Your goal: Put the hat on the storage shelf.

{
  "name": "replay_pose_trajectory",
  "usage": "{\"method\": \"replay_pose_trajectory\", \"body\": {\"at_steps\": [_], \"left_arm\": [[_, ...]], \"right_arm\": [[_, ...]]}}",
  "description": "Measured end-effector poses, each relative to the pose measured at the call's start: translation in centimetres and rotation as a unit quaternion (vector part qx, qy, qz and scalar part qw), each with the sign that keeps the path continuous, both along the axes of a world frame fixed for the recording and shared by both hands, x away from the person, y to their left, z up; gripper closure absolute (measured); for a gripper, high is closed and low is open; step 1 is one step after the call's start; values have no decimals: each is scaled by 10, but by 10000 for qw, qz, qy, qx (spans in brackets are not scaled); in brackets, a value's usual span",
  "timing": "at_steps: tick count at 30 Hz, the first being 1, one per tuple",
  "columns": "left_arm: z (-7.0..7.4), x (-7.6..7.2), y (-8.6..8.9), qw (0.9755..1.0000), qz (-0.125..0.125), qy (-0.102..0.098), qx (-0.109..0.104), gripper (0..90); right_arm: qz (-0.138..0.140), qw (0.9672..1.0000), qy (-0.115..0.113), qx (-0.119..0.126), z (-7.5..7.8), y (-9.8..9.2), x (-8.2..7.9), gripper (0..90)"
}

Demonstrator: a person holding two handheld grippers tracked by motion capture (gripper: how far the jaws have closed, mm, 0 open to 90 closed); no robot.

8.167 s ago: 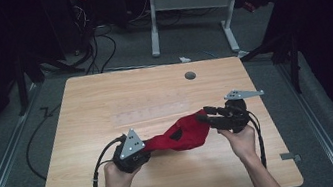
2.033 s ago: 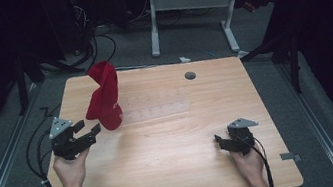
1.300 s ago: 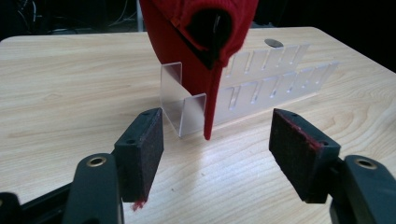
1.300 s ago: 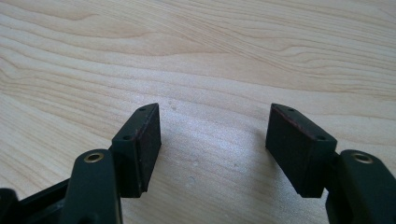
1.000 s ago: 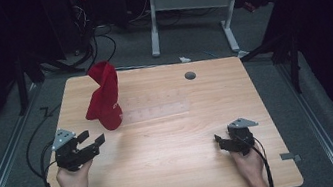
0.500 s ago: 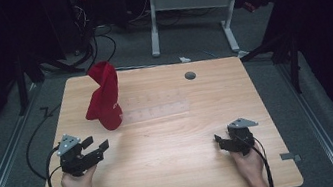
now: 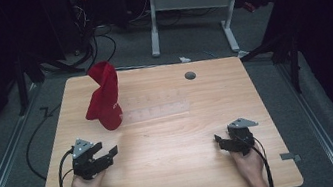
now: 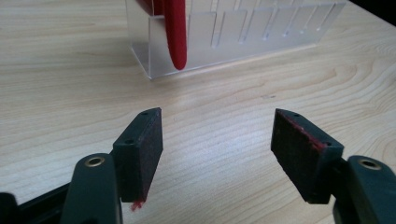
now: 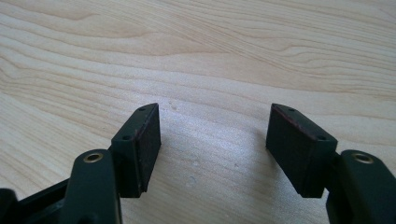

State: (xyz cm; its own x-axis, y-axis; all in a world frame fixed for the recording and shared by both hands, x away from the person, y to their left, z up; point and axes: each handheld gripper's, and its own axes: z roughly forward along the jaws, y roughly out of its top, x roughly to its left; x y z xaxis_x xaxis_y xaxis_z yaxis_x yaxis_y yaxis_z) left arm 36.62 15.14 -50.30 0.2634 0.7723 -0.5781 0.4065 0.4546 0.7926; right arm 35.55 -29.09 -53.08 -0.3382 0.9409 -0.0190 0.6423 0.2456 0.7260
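High view: red cloth [image 7: 103, 97] on clear rack [image 7: 156, 106], well beyond both gaping grippers

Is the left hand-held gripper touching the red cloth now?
Apart. In the high view, bare table lies between the left hand-held gripper and the red cloth; the left gripper view shows open jaws holding nothing.

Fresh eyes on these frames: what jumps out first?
The red cloth stands out at once: it is draped over the left end of a clear slotted rack at the table's far left, rising well above it. Nearer the person, the left gripper and right gripper sit low over bare wood at the near corners, both open with nothing between their fingers. The left one faces the rack and the cloth's hanging tip.
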Motion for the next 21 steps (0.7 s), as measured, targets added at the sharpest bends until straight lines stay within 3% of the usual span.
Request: {"method": "replay_pose_trajectory", "body": {"at_steps": [4,6,8,14,21], "left_arm": [[-8,1,-5,9999,-94,6,89,326],[-14,1,-9,9996,-96,39,251,326],[-23,2,-14,9986,-59,83,511,329],[-44,5,-24,9924,136,220,1201,348],[-44,5,-24,9928,135,266,1157,328]], "right_arm": [[4,10000,1,6,0,0,0,356],[4,10000,1,6,0,0,0,356],[3,10000,2,4,0,0,0,356],[-5,10000,8,5,0,0,0,355],[-8,10000,13,11,0,0,-1,353]]}}
